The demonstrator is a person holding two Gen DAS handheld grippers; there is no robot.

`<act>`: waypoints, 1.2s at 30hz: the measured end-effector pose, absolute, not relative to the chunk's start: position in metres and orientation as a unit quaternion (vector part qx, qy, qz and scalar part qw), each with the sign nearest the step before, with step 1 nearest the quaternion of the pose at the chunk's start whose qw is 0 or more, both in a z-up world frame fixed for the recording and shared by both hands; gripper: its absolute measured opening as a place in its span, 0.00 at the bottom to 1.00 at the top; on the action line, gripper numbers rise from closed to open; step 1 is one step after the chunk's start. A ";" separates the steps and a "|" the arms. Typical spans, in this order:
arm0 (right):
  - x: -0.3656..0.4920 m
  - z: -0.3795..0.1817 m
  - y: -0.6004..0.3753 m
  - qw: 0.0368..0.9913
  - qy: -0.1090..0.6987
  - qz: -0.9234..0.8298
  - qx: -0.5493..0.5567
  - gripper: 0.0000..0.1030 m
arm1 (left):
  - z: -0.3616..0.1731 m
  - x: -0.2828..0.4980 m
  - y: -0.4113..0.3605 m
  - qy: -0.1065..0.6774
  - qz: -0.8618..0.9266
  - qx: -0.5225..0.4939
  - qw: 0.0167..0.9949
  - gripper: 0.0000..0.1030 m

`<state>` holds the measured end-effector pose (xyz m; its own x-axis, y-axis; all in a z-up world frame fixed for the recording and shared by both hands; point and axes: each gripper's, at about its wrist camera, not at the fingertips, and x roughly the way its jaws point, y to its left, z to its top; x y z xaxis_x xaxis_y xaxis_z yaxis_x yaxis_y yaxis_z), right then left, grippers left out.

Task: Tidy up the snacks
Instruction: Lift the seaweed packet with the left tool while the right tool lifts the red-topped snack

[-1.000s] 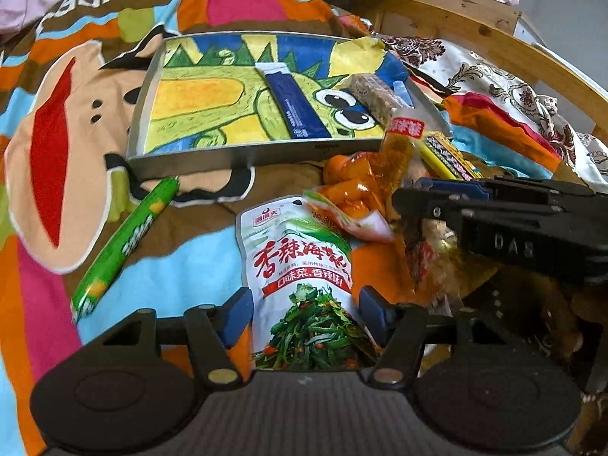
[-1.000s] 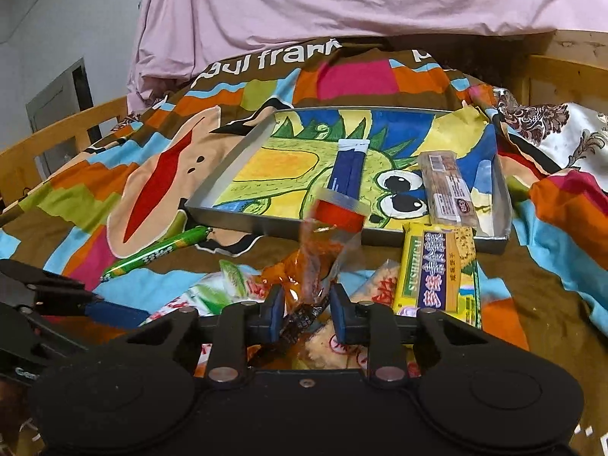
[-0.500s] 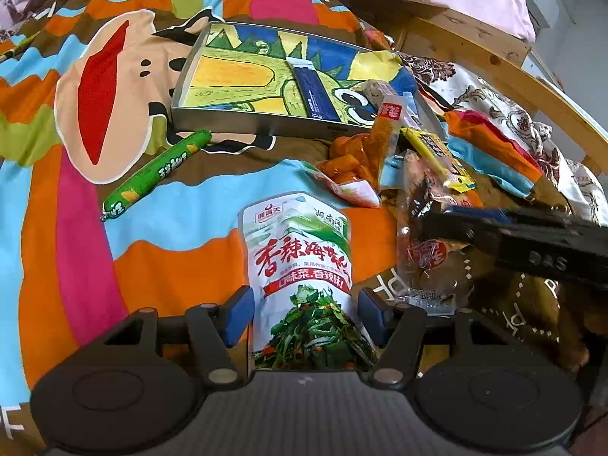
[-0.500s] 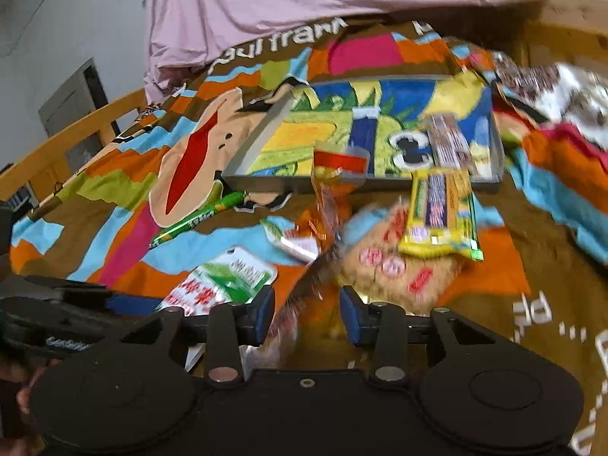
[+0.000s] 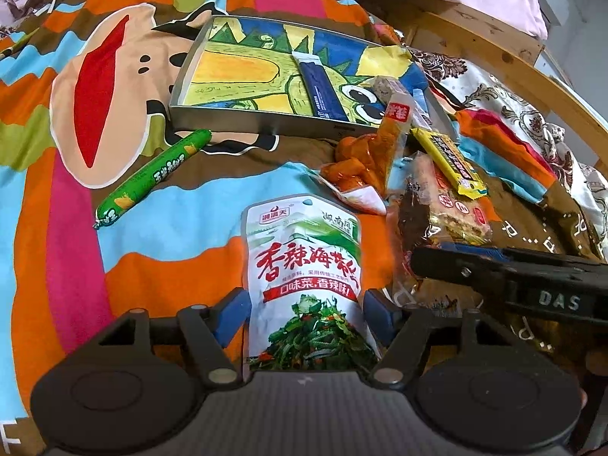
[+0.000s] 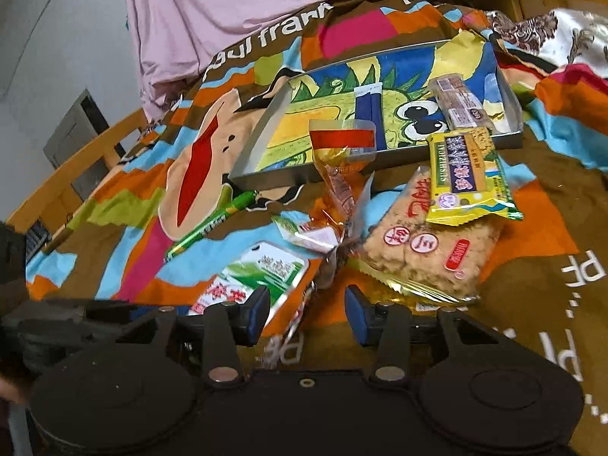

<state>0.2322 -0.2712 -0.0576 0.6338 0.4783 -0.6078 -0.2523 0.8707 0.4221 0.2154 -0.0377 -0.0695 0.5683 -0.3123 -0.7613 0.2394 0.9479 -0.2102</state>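
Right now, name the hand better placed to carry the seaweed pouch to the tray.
Left. Its tongs are open with the seaweed pouch already between them; the right tongs, also open, sit beside it over the clear-wrapped snacks.

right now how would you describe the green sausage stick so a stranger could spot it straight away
Start at the shallow metal tray with the dinosaur drawing on the cartoon blanket. Just off its near-left corner, lying alone on the fabric, is the green sausage stick. It is the only long, thin, tube-shaped snack; the rest are flat packets piled to the right.
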 end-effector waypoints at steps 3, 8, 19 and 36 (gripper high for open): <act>0.236 -0.063 -0.269 0.891 0.383 0.197 0.145 0.32 | -0.070 0.214 -0.041 0.433 -0.152 -0.034 0.888 0.70; 0.235 -0.064 -0.263 0.892 0.386 0.200 0.128 0.19 | -0.071 0.211 -0.050 0.421 -0.147 -0.009 0.895 0.65; 0.206 -0.048 -0.232 0.918 0.333 0.208 -0.058 0.15 | -0.066 0.196 -0.051 0.406 -0.142 -0.023 0.902 0.52; 0.177 -0.043 -0.212 0.921 0.265 0.212 -0.193 0.09 | -0.061 0.159 -0.046 0.377 -0.104 -0.045 0.919 0.48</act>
